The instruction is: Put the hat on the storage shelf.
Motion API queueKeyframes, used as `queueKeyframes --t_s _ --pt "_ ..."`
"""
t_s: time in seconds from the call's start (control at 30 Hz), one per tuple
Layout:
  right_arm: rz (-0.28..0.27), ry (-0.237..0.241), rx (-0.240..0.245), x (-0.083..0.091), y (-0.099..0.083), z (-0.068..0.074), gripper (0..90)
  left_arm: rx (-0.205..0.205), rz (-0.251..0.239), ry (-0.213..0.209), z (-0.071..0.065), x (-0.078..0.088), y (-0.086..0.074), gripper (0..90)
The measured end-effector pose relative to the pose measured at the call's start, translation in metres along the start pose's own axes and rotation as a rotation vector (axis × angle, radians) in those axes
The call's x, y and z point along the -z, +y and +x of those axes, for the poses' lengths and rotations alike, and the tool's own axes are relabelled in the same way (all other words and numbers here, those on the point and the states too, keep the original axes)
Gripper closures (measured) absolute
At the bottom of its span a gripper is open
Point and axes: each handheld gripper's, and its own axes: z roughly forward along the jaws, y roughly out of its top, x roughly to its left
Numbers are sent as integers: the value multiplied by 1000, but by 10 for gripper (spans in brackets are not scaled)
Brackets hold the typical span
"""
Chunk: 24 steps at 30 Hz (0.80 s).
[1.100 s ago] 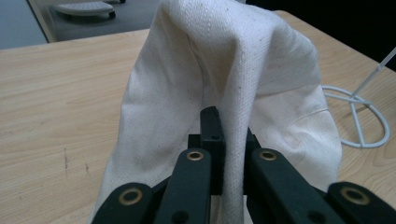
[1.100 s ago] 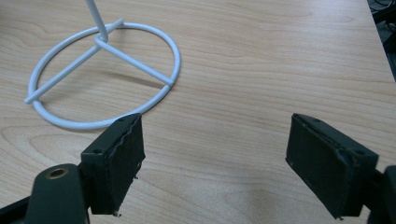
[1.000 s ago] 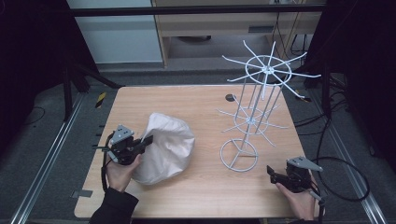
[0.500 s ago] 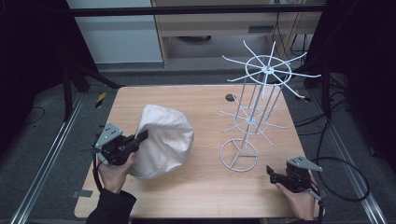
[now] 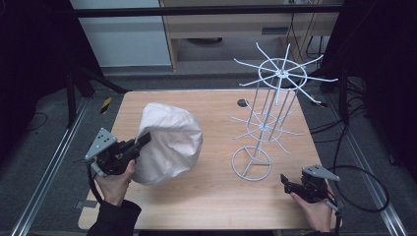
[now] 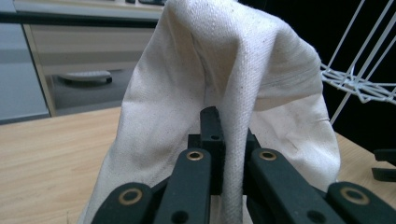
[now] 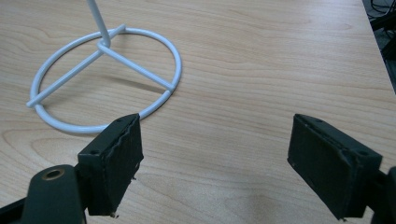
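A cream cloth bag [image 5: 169,142] hangs lifted over the left half of the wooden table [image 5: 221,196]. My left gripper [image 5: 142,141] is shut on a fold of its edge; in the left gripper view the cloth bag [image 6: 243,88] drapes up and over my left gripper [image 6: 229,154], its jaws pinching a strip of fabric. A white wire rack [image 5: 268,115] with spokes stands at the right. My right gripper [image 5: 285,183] rests open near the front right edge; in the right gripper view my right gripper [image 7: 215,154] has nothing between its pads, just short of the white wire rack's base ring [image 7: 105,79].
A small dark hole [image 5: 242,103] marks the tabletop behind the bag. Metal rails [image 5: 49,167] run along the table's left and right sides. A cable [image 5: 364,187] trails from the right gripper. A cabinet [image 5: 231,24] stands beyond the far edge.
My left gripper has drawn back to the left and risen, pulling the bag up so it stands taller. The right gripper has stayed in place.
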Motion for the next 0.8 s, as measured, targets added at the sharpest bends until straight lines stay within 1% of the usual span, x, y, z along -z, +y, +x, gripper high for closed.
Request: queueKeyframes --t_s 0.03,0.07,0.1,0.13,0.17,0.2,0.3,0.37,0.47,0.6,0.63,0.67,0.73,0.77,0.8 --pt "-2 -1 0 0 0 0 179 0 -20 -4 -1 4 3 885" --pt "-2 -1 0 0 0 0 179 0 -20 -4 -1 4 3 885" --pt "-3 -2 -1 0 0 0 179 -2 -38 -8 -2 7 6 885" --pt "-5 -4 3 0 0 0 179 -2 -38 -8 -2 7 6 885" --pt "-4 -3 0 0 0 0 179 -6 -56 -11 -4 10 8 885" --pt "-4 -3 0 0 0 0 179 -6 -56 -11 -4 10 8 885" --pt "-7 -6 7 0 0 -1 179 -8 -76 -21 -7 14 11 885" --pt "-4 -4 1 0 0 0 179 -12 -91 -30 -9 17 14 885" --pt "-8 -7 11 0 0 0 179 -9 -103 -38 -11 18 15 885" --pt "-14 -5 7 0 0 0 180 -11 -132 -56 -14 22 22 885" --pt "-17 -4 11 0 0 0 181 -14 -150 -60 -14 24 26 885" --pt "-17 -4 11 0 0 0 181 -14 -150 -60 -14 24 26 885" --pt "-19 -4 18 0 0 1 181 -17 -163 -61 -15 25 29 885" --pt "-18 -3 18 0 0 1 181 -17 -181 -60 -14 27 32 885" --pt "-18 -3 18 0 0 1 181 -17 -181 -60 -14 27 32 885"
